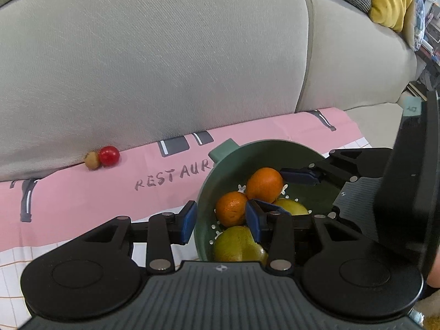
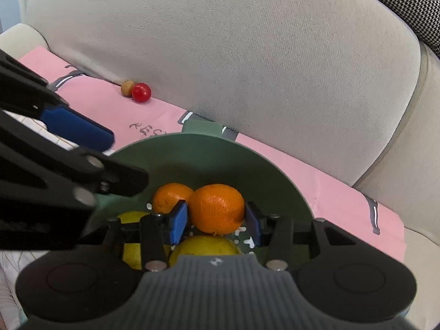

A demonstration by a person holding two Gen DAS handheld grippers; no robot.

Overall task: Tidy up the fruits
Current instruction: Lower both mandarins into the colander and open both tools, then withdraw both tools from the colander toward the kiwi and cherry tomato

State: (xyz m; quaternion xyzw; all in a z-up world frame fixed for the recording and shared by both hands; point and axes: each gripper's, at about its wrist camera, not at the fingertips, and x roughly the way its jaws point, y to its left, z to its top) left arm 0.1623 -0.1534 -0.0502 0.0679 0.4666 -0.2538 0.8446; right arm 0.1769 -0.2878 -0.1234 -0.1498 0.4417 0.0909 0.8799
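The right tongs (image 2: 217, 221) sit low inside the green bowl (image 2: 209, 143), narrowed onto the larger orange (image 2: 217, 206). One blue pad lies against each flank of the fruit, so it looks gripped, though not lifted clear. Just beneath these tongs lies a yellow-green fruit (image 2: 203, 244). A second yellow-green fruit (image 1: 236, 244) sits directly under the left tongs (image 1: 222, 220).

The left tongs stand part-open astride the bowl's near wall. One pad is outside the wall, and the other is inside, against the smaller orange (image 1: 229, 209). I cannot tell whether they press on anything or merely steady the bowl.

Far beyond both tongs, and off to their left, a small red fruit (image 1: 109, 156) and a brown fruit (image 1: 92, 160) touch each other. They lie on the pink cloth (image 1: 82, 192), right against the sofa back (image 1: 165, 55), well apart from the bowl.

The step in hand appears to be taking the larger orange out of the bowl, or settling it there; the pictures alone do not say which. If it is coming out, the next move calls for a straight lift, with the grip kept firm on the round skin. The lift should clear the rim without knocking the smaller orange beside it, and the left tongs should keep the bowl from shifting.
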